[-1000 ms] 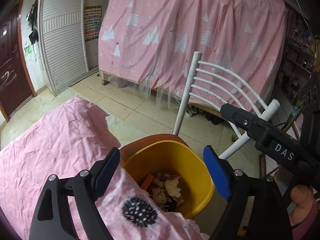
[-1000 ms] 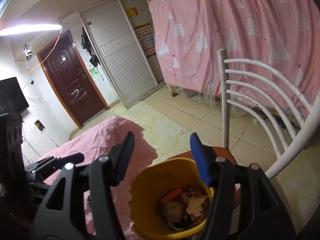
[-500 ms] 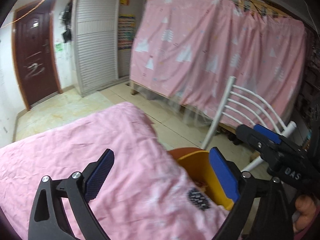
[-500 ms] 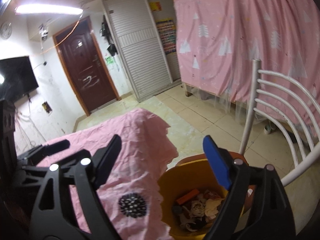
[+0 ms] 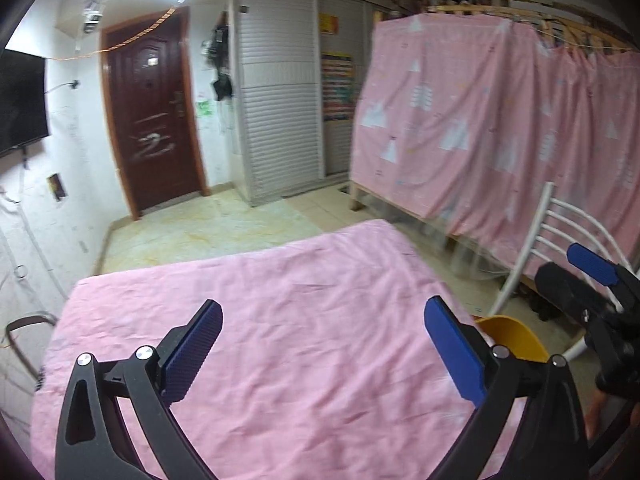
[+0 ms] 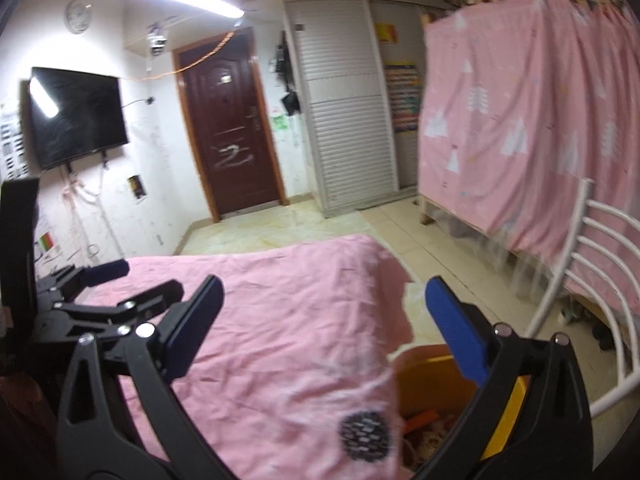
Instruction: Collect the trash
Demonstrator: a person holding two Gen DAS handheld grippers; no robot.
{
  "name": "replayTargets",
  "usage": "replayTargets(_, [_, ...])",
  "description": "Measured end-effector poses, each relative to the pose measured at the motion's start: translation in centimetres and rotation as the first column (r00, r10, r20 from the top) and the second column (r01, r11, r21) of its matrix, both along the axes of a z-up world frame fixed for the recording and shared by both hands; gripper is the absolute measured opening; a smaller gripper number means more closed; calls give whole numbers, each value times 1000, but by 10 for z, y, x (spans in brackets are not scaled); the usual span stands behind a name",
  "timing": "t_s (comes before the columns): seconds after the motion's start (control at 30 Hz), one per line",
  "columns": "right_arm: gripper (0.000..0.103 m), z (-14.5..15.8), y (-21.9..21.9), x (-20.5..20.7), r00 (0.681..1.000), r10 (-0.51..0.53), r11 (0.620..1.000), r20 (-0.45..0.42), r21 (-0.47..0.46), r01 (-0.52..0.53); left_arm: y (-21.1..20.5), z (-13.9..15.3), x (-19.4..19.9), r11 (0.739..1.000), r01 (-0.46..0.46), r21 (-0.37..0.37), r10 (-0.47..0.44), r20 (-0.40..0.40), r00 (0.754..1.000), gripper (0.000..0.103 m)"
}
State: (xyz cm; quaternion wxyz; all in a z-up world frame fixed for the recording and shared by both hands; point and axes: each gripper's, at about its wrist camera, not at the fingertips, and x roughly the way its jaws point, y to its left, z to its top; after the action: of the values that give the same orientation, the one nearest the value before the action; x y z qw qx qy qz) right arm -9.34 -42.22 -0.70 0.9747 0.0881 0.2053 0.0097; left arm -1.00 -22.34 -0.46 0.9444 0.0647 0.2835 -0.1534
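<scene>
A yellow bin (image 6: 426,376) holding crumpled paper and an orange scrap (image 6: 420,426) stands at the right edge of a table covered by a pink cloth (image 6: 288,320). Only the bin's rim (image 5: 512,336) shows in the left wrist view. My left gripper (image 5: 320,348) is open and empty above the pink cloth (image 5: 280,320). My right gripper (image 6: 324,328) is open and empty, above the table's right edge next to the bin. No loose trash shows on the cloth.
A white metal chair (image 6: 592,280) stands right of the bin. A pink curtained bunk bed (image 5: 500,120) fills the right side. A brown door (image 5: 152,120), grey shutters (image 5: 280,100) and a wall TV (image 6: 76,116) lie beyond tiled floor (image 5: 208,228).
Both grippers have lifted and swung left, away from over the bin toward the pink table. The bin has slid to the lower right of both views. Both stayed open.
</scene>
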Motion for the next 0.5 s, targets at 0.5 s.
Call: replayTargets(0.5, [97, 16, 75, 25, 983, 184, 982, 28, -37, -183, 83, 13, -3, 983, -181, -30, 182, 28, 983, 92])
